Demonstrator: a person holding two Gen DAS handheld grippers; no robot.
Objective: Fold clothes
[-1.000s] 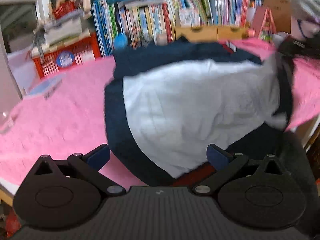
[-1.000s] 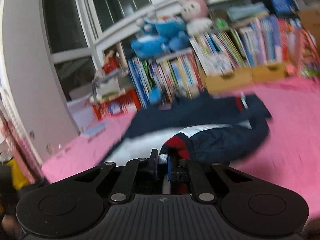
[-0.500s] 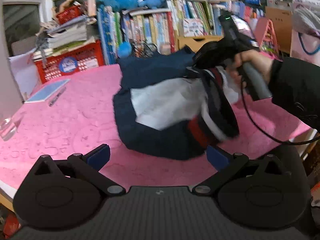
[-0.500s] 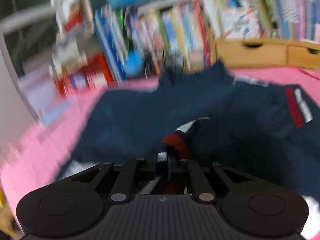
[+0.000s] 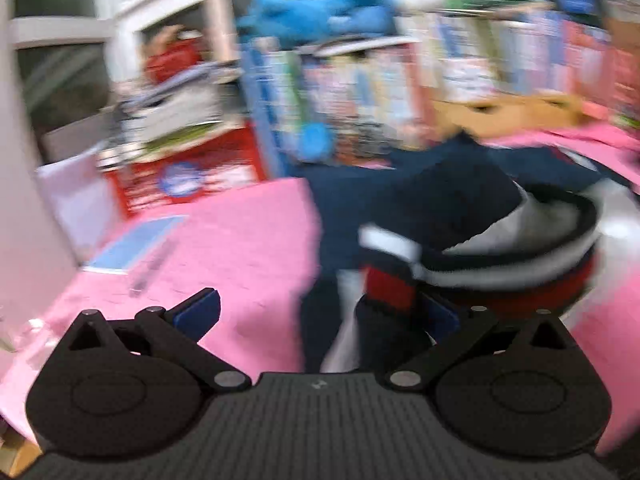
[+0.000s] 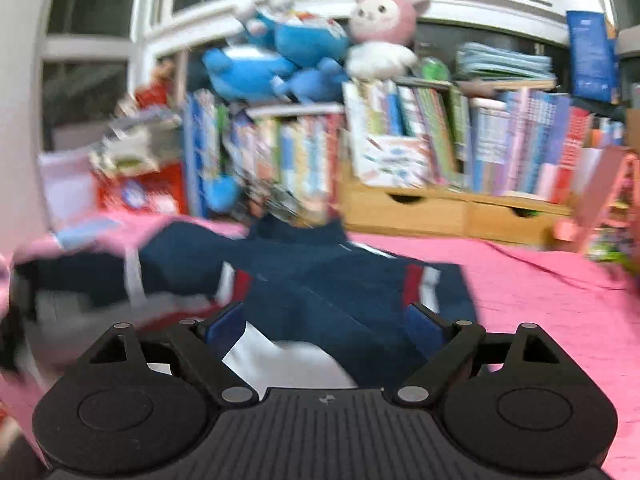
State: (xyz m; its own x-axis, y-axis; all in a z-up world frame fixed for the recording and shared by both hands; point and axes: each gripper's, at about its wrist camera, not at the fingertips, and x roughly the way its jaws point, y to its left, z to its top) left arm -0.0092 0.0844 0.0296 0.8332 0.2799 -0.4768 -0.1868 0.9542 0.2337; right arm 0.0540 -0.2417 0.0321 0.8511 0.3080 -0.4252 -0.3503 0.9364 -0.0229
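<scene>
A navy jacket (image 6: 320,280) with red and white stripes and a white lining lies on the pink table cover (image 6: 560,300). In the left wrist view the jacket (image 5: 460,232) is bunched at the right, its striped hem lying over my right finger. My left gripper (image 5: 320,312) is open, with cloth between its fingers. My right gripper (image 6: 326,320) is open and empty, just above the jacket's near edge. Both views are blurred by motion.
A bookshelf (image 6: 440,140) with plush toys (image 6: 288,60) and wooden drawers (image 6: 460,212) stands behind the table. A red crate (image 5: 188,176) with stacked papers is at the back left. A blue notebook (image 5: 136,244) and a pen (image 5: 148,272) lie at the table's left.
My right gripper has opened and let go of the striped jacket hem, then drawn back. My left gripper has moved in close to the jacket's left side, staying open.
</scene>
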